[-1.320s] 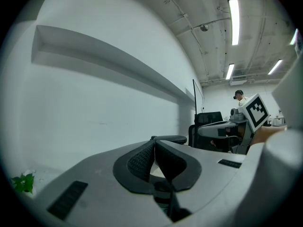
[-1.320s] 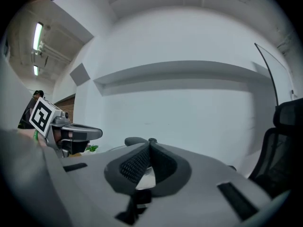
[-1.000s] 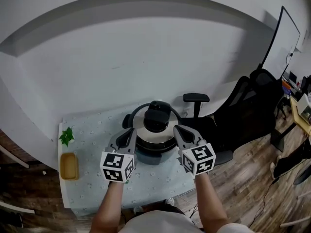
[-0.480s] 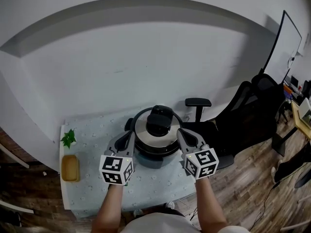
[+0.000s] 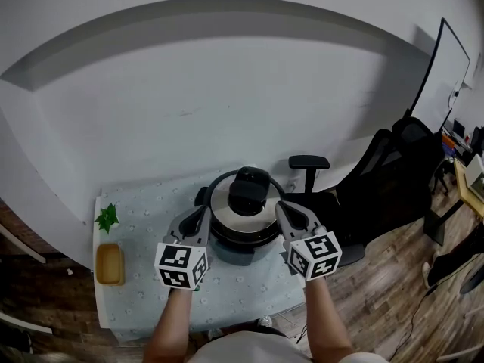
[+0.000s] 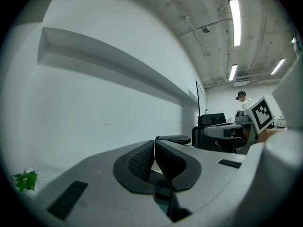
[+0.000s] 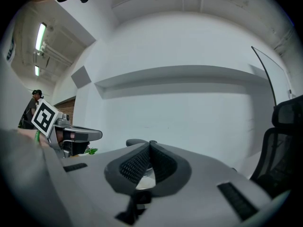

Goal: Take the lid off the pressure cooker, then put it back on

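Cooker [image 5: 240, 240]: lid [image 5: 224, 203] on.
Left gripper [image 5: 203, 211]: left of cooker, jaws together.
Right gripper [image 5: 278, 207]: right of cooker, jaws together.

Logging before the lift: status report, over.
Left gripper, right gripper shut, empty, flanking silver pressure cooker. Round steel lid with black knob on. Yellow tray far left, apart.

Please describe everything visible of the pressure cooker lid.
The lid is a round, shiny metal disc with a black knob in its middle. It sits on the dark cooker body, on the table. The left hand-held gripper and right hand-held gripper, both shut, flank it; whether they touch it cannot be told.
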`<state>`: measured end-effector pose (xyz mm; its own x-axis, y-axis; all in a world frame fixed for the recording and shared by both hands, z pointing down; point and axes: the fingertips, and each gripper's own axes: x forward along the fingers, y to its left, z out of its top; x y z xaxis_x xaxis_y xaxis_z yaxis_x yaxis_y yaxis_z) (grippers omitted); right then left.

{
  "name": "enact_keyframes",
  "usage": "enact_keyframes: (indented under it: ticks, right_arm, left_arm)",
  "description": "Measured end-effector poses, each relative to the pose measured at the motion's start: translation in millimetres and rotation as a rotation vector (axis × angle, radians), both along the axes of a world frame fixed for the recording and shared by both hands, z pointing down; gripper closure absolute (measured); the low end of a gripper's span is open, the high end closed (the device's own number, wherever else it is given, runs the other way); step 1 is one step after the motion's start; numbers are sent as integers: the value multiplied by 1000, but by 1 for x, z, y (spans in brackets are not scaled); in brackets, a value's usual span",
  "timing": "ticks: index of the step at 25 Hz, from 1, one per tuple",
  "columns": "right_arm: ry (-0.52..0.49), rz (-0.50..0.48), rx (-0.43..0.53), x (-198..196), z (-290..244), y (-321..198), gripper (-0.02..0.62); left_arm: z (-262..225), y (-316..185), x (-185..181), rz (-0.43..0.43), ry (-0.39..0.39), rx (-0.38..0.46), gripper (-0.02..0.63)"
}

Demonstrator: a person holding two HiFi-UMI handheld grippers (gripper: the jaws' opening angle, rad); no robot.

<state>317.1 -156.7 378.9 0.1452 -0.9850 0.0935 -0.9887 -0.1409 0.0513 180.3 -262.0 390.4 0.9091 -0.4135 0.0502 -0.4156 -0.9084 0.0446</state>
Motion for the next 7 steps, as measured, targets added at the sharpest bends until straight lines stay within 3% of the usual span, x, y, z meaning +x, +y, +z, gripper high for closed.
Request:
enact_keyframes:
  ticks: [7]
  right_arm:
    - [3,1,7,3,-3,-2,594]
  left_arm:
    - [2,2,4,9,-2,-7,589]
